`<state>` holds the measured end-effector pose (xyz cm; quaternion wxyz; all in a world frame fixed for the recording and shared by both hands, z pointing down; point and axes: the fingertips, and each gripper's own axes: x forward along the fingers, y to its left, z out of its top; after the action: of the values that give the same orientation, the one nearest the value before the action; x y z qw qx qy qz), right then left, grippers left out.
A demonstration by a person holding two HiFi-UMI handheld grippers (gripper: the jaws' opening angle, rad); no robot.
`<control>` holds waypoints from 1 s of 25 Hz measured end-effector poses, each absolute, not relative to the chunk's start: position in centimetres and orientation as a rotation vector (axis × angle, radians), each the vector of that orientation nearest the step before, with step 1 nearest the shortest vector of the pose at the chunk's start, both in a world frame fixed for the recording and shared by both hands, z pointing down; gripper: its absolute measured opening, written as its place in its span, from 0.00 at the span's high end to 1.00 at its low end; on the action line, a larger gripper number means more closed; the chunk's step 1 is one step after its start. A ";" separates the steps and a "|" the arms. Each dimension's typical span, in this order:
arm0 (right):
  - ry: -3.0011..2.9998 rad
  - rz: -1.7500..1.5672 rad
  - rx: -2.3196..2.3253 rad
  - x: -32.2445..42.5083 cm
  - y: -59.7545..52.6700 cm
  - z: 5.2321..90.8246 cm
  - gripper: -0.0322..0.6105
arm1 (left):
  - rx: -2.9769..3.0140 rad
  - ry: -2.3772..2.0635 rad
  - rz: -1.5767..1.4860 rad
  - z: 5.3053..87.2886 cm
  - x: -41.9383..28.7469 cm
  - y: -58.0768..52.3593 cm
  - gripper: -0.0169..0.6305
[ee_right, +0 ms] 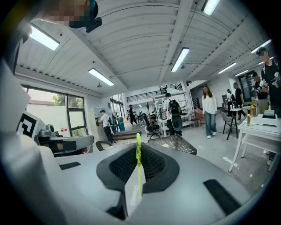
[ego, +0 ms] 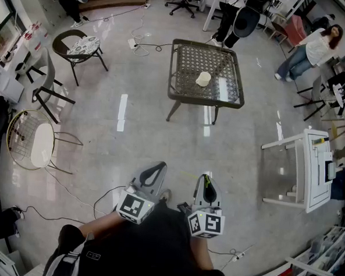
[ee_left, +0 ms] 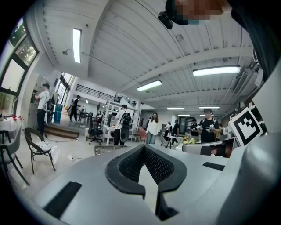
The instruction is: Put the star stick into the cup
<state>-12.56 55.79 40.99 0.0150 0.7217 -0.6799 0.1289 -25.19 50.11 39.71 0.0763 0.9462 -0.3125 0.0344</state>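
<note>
Right hand-held gripper pinches the star stick; left hand-held gripper is pressed together, empty. Cup sits well off on the bench, so I'd walk close first, keeping the stick upright.

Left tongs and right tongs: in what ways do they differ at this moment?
The left tongs are empty; the right tongs grip the star stick. The left tongs' tips meet each other; the right tongs' tips press on the thin stick, which pokes out past them. Shared: both are shut, and both are far from the cup on the table.
</note>
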 end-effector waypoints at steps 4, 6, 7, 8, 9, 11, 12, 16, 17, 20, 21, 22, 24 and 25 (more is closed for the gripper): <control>-2.118 0.408 2.252 -12.6 56.3 41.1 0.92 | 2.822 -0.944 0.082 39.6 -25.1 50.5 0.95; -2.122 0.409 2.251 -12.6 56.4 41.1 0.92 | 2.826 -0.942 0.092 39.7 -25.0 50.7 0.95; -2.124 0.410 2.250 -12.6 56.5 41.1 0.92 | 2.829 -0.942 0.098 39.7 -25.0 50.8 0.95; -2.126 0.410 2.250 -12.5 56.7 41.0 0.92 | 2.829 -0.943 0.103 39.7 -24.9 51.0 0.95; -2.129 0.411 2.249 -12.4 56.9 40.9 0.92 | 2.829 -0.945 0.106 39.7 -24.8 51.1 0.95; -2.138 0.414 2.249 -12.1 57.1 40.8 0.92 | 2.831 -0.949 0.112 39.6 -24.6 51.4 0.95; -2.145 0.417 2.251 -12.0 57.3 40.8 0.92 | 2.831 -0.953 0.112 39.6 -24.5 51.5 0.95; -2.165 0.419 2.256 -10.9 57.9 40.8 0.92 | 2.826 -0.965 0.113 39.7 -23.4 52.2 0.95; -2.168 0.417 2.257 -10.5 58.0 40.8 0.92 | 2.832 -0.962 0.127 39.9 -23.1 52.5 0.95; -2.171 0.417 2.259 -9.3 58.6 40.8 0.92 | 2.830 -0.972 0.126 39.8 -21.9 53.0 0.95; -2.173 0.417 2.258 -8.9 58.7 40.8 0.92 | 2.825 -0.982 0.112 39.6 -21.6 53.0 0.95; -2.177 0.418 2.256 -8.5 58.8 40.9 0.92 | 2.822 -0.991 0.104 39.5 -21.2 53.1 0.95; -2.193 0.423 2.250 -7.9 59.2 41.1 0.92 | 2.817 -1.006 0.106 39.7 -20.7 53.5 0.95; -2.203 0.423 2.245 -7.6 59.4 41.3 0.92 | 2.809 -1.016 0.108 40.0 -20.5 53.7 0.95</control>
<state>-7.58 59.39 41.26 -0.0159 0.7074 -0.6940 0.1332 -20.52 53.74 39.96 0.0760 0.9370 -0.3390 0.0361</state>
